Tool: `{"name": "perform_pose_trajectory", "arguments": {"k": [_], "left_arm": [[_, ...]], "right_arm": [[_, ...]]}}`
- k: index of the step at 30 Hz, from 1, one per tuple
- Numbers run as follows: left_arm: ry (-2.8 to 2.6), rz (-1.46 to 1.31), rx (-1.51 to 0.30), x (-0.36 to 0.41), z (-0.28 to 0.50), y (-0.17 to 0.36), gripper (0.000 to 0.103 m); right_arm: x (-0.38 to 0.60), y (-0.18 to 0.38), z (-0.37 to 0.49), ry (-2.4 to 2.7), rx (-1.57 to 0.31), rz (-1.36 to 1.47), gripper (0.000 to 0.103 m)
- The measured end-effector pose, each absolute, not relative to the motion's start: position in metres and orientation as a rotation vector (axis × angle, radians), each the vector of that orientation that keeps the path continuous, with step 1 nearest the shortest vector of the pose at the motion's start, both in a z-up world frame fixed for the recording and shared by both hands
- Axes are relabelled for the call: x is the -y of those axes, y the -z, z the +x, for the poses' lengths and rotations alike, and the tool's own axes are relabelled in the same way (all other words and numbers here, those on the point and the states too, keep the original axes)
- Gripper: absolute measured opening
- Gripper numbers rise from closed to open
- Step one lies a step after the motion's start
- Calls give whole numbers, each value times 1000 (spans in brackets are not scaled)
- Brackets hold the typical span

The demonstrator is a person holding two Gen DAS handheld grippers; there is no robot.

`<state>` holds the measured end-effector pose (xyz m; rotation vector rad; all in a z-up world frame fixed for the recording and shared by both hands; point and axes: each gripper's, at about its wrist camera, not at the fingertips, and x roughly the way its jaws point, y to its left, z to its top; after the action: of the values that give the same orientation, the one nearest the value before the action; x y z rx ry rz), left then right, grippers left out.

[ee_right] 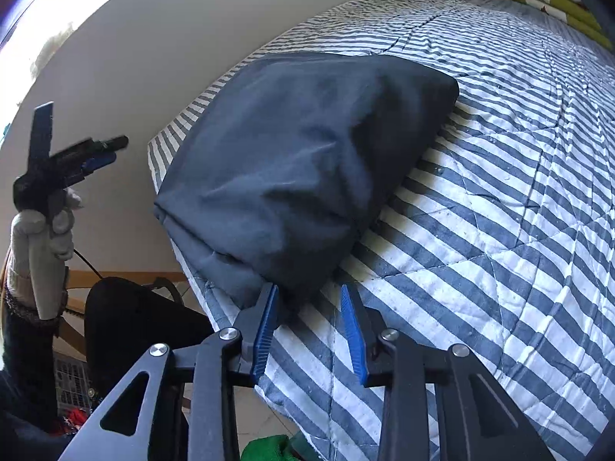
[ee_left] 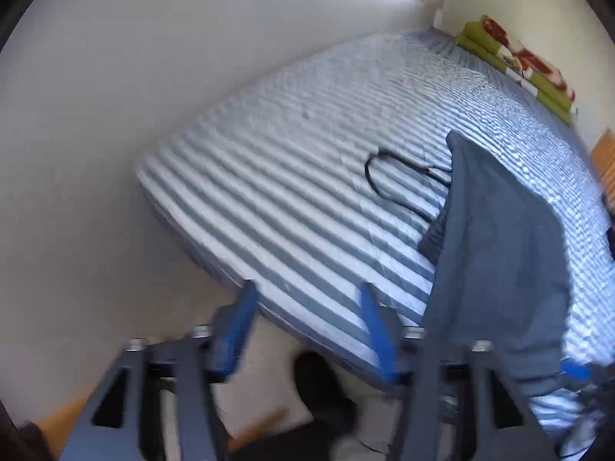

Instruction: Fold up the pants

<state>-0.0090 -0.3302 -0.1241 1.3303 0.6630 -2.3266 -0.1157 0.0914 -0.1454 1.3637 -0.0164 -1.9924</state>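
Near the front edge of the striped bed point(ee_right: 480, 199) the dark pants point(ee_right: 300, 169) lie already doubled into a loose bundle, seemingly wanting another fold or smoothing, with the right gripper point(ee_right: 309, 330) and left gripper point(ee_left: 307, 330) both spread apart, empty.

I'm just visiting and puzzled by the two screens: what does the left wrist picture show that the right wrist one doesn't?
Only the left wrist view shows a black cord looped on the bed. Only the right wrist view shows a gloved hand holding the left gripper up off the bed. Both show the dark pants on the striped bedspread, a folded blanket, and open blue fingers.
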Motion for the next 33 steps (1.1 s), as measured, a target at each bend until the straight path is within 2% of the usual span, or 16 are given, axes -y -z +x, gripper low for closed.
{"name": "perform_pose_trajectory", "arguments": {"k": [1,2,4,6,10,18,24,27,29,30,33], "left_arm": [[2347,1267,-972,348,1,128,48],[2325,1199,-1109,359,9,128,49],[2322,1113,-1110,362,16,115,52],[2382,1139,-1099,350,10,101,53],[2522,1225,-804,294,-30,70,53],[2753,1569,-351,147,-152,61,53],[2717,1785,-97,87,-213,88,53],[2719,1831,-76,82,-225,96,53],[2729,1859,-49,79,-234,104,53],[2726,1872,-25,78,-237,110,53],[2675,1907,61,74,-255,133,53]], "right_arm": [[-91,146,-115,1986,8,1363,30],[-91,147,-114,1983,-1,1360,30],[-92,147,-112,1978,0,1360,30],[-97,146,-110,1980,7,1355,30],[-106,149,-111,2010,5,1357,30],[-107,155,-108,2006,53,1359,30],[-96,160,-113,2002,84,1337,30],[-92,164,-117,2000,102,1334,29],[-93,168,-120,1982,147,1337,22],[-94,169,-120,1966,172,1337,14],[-96,168,-118,1982,196,1318,8]]}}
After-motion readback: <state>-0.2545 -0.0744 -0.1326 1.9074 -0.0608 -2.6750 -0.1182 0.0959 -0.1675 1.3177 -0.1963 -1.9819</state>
